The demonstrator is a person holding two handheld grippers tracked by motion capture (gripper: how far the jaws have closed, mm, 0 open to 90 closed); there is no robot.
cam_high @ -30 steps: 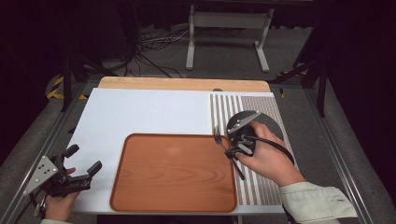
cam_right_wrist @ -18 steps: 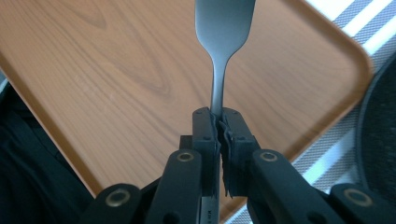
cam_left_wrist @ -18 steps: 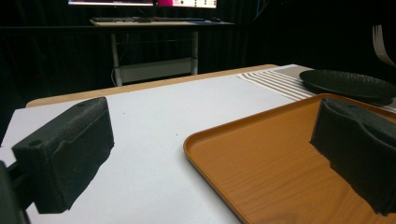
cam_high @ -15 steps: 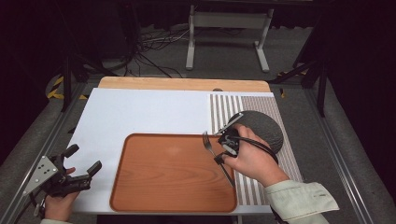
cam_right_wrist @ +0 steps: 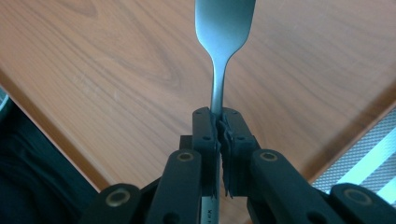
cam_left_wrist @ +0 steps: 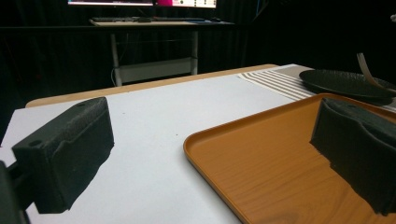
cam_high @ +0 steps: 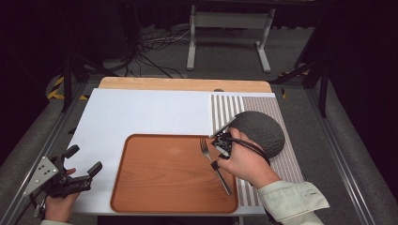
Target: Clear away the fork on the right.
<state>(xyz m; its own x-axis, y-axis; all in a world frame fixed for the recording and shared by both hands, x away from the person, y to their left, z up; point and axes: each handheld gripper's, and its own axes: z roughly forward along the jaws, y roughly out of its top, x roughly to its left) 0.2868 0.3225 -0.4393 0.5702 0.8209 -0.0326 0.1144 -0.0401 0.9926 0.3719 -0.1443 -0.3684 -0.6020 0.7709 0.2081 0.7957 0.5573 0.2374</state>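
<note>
**Fork carried over the tray**

While my right gripper [cam_high: 220, 151] clamps the fork [cam_high: 213, 165] by its handle, the fork hangs over the tray [cam_high: 155, 187], at about three o'clock on it, tines pointing toward ten o'clock. A second ago I had it over the striped mat [cam_high: 225, 110] beside the plate [cam_high: 263, 131]; since then the hand has come leftward and lower, so the fork now sits above wood rather than cloth. I judge this as the carry nearly done, with setting down left to do. From the right gripper view the jaws are closed tight on the handle, bowl end of the fork [cam_right_wrist: 224, 28] ahead.

Plate lies at two o'clock from the fork, just behind my hand. My left gripper [cam_high: 77, 171] rests at eight o'clock off the tray, jaws apart, holding nothing, unmoved. Nothing lies on the tray below the fork.
</note>
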